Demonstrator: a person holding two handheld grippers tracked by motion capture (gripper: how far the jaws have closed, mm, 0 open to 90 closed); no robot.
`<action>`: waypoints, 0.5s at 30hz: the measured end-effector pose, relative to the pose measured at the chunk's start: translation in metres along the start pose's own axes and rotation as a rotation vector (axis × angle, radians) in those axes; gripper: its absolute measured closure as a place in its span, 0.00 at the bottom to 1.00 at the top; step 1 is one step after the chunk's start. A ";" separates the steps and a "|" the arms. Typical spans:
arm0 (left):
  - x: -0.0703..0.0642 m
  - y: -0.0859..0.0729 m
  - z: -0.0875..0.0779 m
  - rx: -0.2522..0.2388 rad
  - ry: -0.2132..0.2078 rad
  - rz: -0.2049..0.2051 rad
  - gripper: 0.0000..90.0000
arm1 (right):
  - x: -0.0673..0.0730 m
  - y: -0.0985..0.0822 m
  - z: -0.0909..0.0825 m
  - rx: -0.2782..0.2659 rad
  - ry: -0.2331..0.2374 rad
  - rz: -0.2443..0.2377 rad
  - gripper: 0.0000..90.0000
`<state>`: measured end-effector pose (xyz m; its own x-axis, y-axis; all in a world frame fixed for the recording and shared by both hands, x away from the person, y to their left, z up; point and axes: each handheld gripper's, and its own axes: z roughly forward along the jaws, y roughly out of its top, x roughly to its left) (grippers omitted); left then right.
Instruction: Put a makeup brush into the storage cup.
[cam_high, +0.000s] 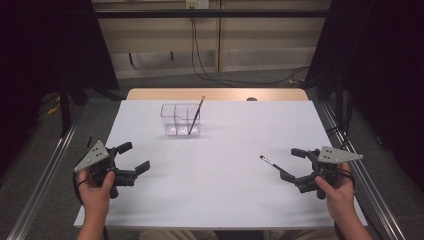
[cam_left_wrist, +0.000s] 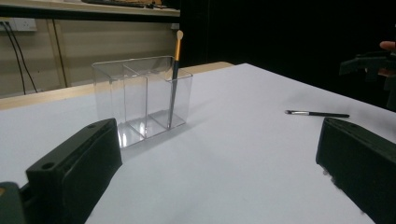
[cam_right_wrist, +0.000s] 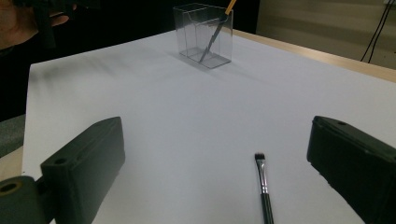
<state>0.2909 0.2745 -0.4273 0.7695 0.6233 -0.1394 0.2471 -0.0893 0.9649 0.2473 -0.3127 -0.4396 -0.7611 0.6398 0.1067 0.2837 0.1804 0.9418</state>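
Done, as judged: orange-handled brush (cam_high: 196, 116) standing tilted in clear organizer (cam_high: 172, 120) | Left: black brush (cam_right_wrist: 265, 186) flat on table (cam_high: 220, 190), between right gripper (cam_high: 295, 164) jaws, ungrasped | Left gripper (cam_high: 136, 157) wide, empty; right wide.

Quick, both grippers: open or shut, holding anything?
Left gripper: open, holding nothing.
Right gripper: open, holding nothing; the black brush lies on the table between its jaws.

Two brushes: one standing (cam_high: 196, 115), one lying (cam_high: 270, 162); one clear organiser (cam_high: 176, 119), seemingly three compartments
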 end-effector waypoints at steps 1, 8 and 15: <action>0.000 -0.001 -0.001 0.007 0.002 0.003 0.00 | 0.000 0.000 0.000 -0.004 0.000 -0.001 0.04; -0.001 -0.006 -0.007 0.012 0.006 -0.006 0.00 | 0.000 0.000 -0.003 -0.007 -0.007 0.002 0.04; -0.004 -0.009 -0.011 0.021 0.010 0.005 0.00 | -0.002 -0.001 -0.005 -0.007 -0.018 0.006 0.04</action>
<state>0.2794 0.2814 -0.4328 0.7647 0.6308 -0.1318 0.2552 -0.1086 0.9608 0.2456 -0.3182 -0.4394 -0.7488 0.6542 0.1069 0.2844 0.1713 0.9433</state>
